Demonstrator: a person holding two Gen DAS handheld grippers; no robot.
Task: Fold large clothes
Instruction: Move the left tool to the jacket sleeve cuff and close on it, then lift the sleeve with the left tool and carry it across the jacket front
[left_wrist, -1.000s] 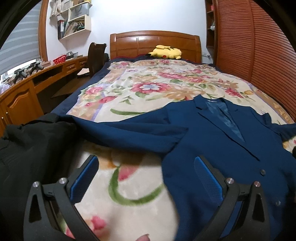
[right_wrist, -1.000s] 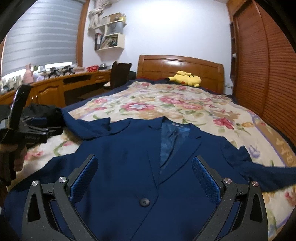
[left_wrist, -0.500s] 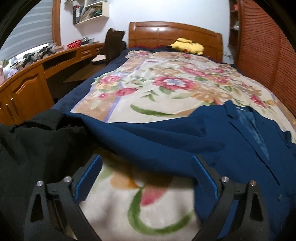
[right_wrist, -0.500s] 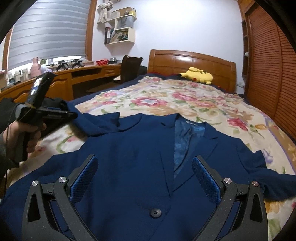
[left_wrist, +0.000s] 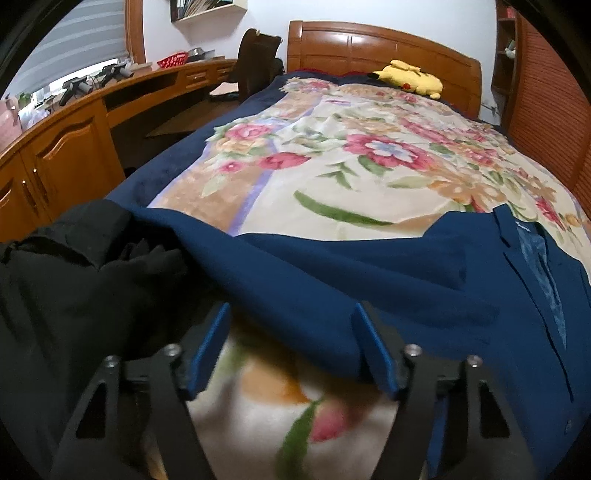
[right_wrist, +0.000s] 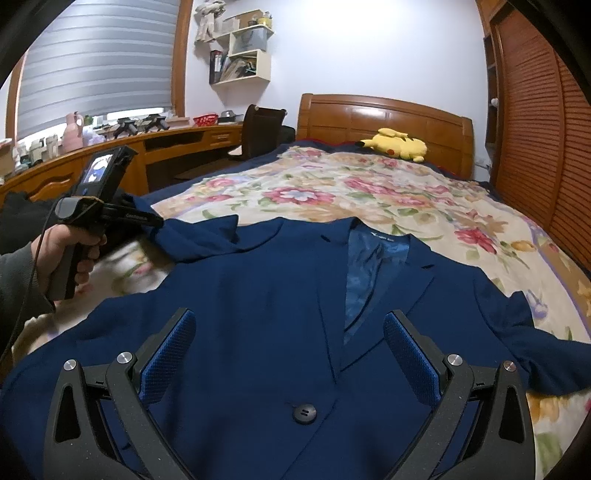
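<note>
A navy blue suit jacket (right_wrist: 266, 295) lies face up on the flowered bedspread (right_wrist: 369, 184), collar toward the headboard, one button (right_wrist: 304, 412) near its front. Its left sleeve (left_wrist: 295, 288) stretches out toward a black garment. My left gripper (left_wrist: 291, 332) is open, narrower than before, with the sleeve's lower edge between its blue pads; it also shows in the right wrist view (right_wrist: 147, 221) at the sleeve. My right gripper (right_wrist: 288, 339) is open and empty above the jacket's front.
A heap of black clothing (left_wrist: 74, 280) lies at the bed's left edge. A wooden desk (left_wrist: 74, 140) and a chair (left_wrist: 258, 59) stand left of the bed. A yellow plush toy (left_wrist: 410, 75) lies by the headboard (right_wrist: 384, 118). A slatted wooden wardrobe (right_wrist: 546, 129) runs along the right.
My left gripper has moved forward and left to the outstretched sleeve, and its jaws have narrowed around the sleeve's edge. My right gripper has barely moved.
</note>
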